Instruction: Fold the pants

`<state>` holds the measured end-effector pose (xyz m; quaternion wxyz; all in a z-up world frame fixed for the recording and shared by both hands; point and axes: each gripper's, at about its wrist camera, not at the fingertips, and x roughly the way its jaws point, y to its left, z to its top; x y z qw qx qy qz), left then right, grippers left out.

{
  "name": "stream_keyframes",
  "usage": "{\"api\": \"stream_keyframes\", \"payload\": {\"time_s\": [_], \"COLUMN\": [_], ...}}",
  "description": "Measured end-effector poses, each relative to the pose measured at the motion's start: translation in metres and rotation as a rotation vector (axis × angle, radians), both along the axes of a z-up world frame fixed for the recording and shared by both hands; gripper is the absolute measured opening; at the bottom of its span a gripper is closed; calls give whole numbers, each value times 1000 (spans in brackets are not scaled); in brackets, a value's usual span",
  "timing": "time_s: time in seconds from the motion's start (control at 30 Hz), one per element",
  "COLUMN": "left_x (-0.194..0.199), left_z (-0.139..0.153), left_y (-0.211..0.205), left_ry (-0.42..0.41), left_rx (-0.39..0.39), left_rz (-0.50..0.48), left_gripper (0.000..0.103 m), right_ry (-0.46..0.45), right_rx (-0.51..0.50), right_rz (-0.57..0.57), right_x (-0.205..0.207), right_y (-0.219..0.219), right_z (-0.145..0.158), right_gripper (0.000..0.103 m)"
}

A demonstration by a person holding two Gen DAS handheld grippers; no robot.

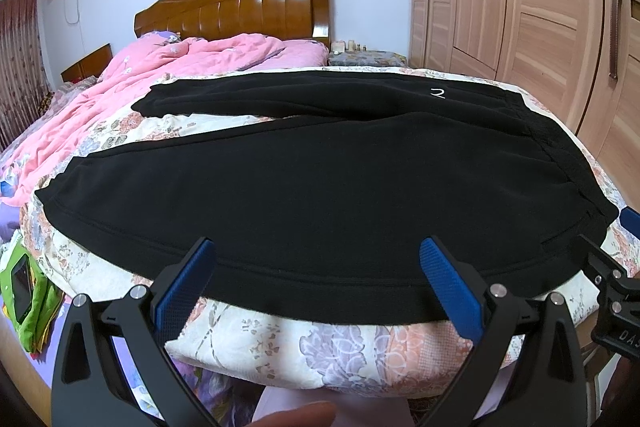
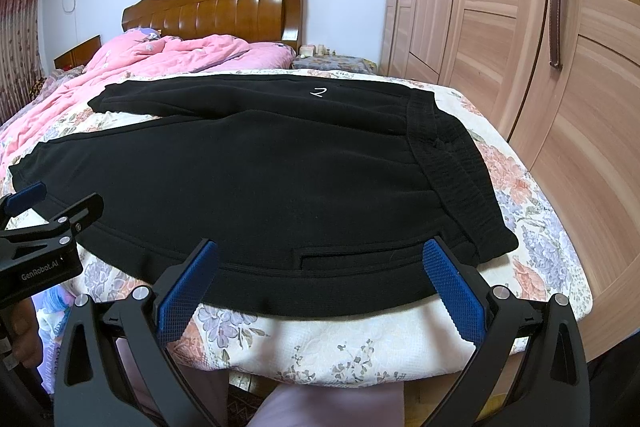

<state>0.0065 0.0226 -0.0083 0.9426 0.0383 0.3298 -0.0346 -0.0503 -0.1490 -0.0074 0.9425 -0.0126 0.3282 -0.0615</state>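
A: Sweatpants [image 1: 320, 187], black, lie flat across the floral bedspread [image 1: 360, 347] right in front of both grippers, legs apart, waistband [image 2: 452, 167] off to the right.

B: Why spread out like that?

A: I'd judge it makes the first fold easy: the near leg's side seam runs just ahead of the fingertips, ready to be lifted over the far leg.

B: And the grippers?

A: The left gripper [image 1: 320, 255] is spread wide and holds nothing, aimed at the leg's mid-length. The right gripper [image 2: 320, 259] is likewise released and empty, close to the hip pocket [image 2: 360, 255] near the waistband.

B: Spaced for an even lift?

A: Probably, so the fabric rises without sagging between them.
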Motion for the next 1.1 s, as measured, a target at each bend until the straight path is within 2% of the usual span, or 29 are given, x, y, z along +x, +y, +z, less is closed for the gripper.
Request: {"api": "stream_keyframes", "payload": {"time_s": [0.4, 0.6, 0.73, 0.83, 0.97, 1.03, 1.1], "left_x": [-1, -2, -7, -11, -3, 17, 51], "left_z": [-2, -3, 0, 5, 15, 24, 39], "left_y": [2, 8, 7, 8, 12, 15, 21], "left_ry": [10, 31, 14, 13, -18, 2, 11], "left_rx": [-9, -22, -4, -25, -32, -42, -82], "left_rz": [-4, 2, 6, -19, -47, -71, -118], "left_gripper": [102, 102, 102, 102, 102, 102, 102], "right_ry": [3, 6, -7, -6, -8, -11, -2], "right_rx": [14, 61, 68, 59, 125, 161, 157], "right_rz": [-3, -19, -46, -37, -8, -1, 8], "right_x": [-2, -3, -4, 2, 34, 59, 95], "right_y": [-1, -8, -13, -20, -52, -75, -100], "right_z": [-2, -2, 0, 5, 26, 40, 54], "right_gripper": [99, 99, 99, 99, 99, 99, 99]}}
